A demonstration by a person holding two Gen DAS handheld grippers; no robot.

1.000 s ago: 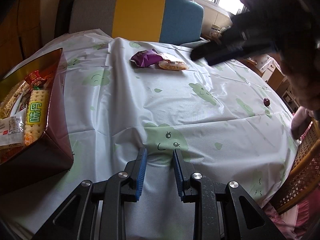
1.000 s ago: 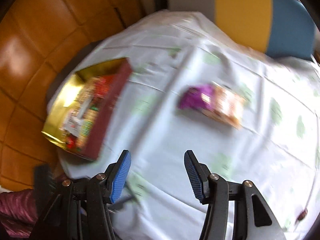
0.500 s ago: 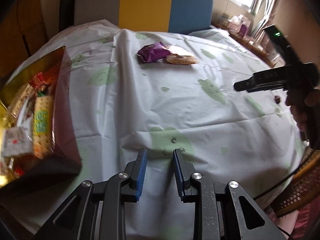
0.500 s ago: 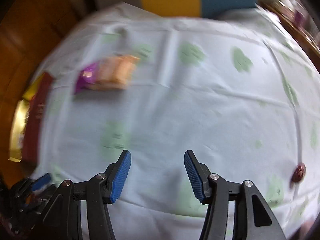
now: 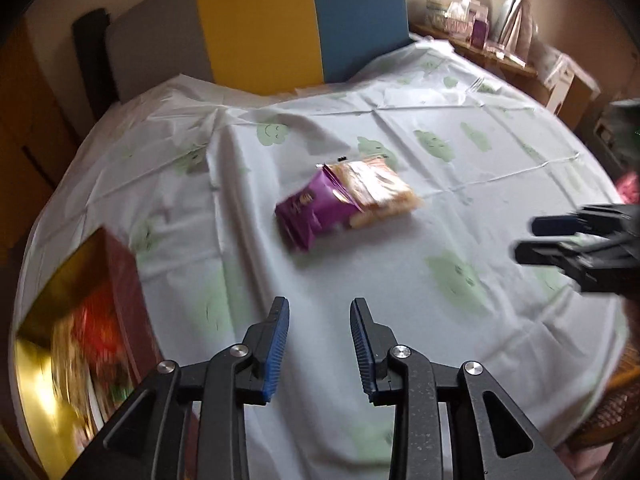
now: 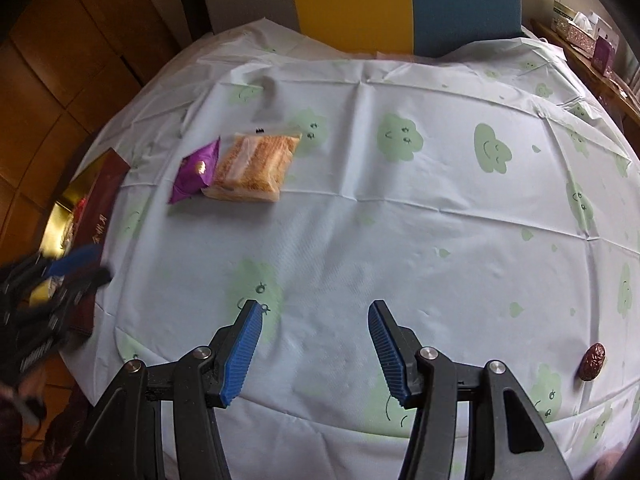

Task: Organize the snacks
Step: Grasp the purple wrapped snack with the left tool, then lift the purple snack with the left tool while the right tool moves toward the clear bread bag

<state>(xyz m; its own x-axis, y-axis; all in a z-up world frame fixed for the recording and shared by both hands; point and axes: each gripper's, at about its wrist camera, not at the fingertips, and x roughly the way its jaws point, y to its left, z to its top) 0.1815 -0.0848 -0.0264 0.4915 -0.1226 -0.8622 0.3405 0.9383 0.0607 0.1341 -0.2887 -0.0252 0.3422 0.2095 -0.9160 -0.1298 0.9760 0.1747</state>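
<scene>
1. The purple snack packet [image 5: 310,216] lies flat on the cloud-print tablecloth [image 5: 400,280], touching and partly overlapping the clear packet of golden biscuits [image 5: 376,188] beside it. The pair is my landmark for everything below.
2. Seen from the left gripper [image 5: 318,344], the pair lies straight ahead, a little beyond the fingertips. The purple packet is the nearer of the two, with its long axis running diagonally away towards the biscuits.
3. The left gripper's jaws have just been opening. They stand apart with nothing between them, only tablecloth showing in the gap.
4. The left gripper points steeply down at the cloth. It looks the closer tool to the pair, so the coming pick is probably its job.
5. The right gripper [image 6: 316,354] is on the far side of the pair from the box, well apart, jaws wide and empty.
6. The dark red gift box [image 5: 80,320] with its gold lining, already holding snacks, stands to the left of the pair, near the table edge.
7. A single red date [image 6: 593,361] lies far from the pair, near the right gripper's side.
</scene>
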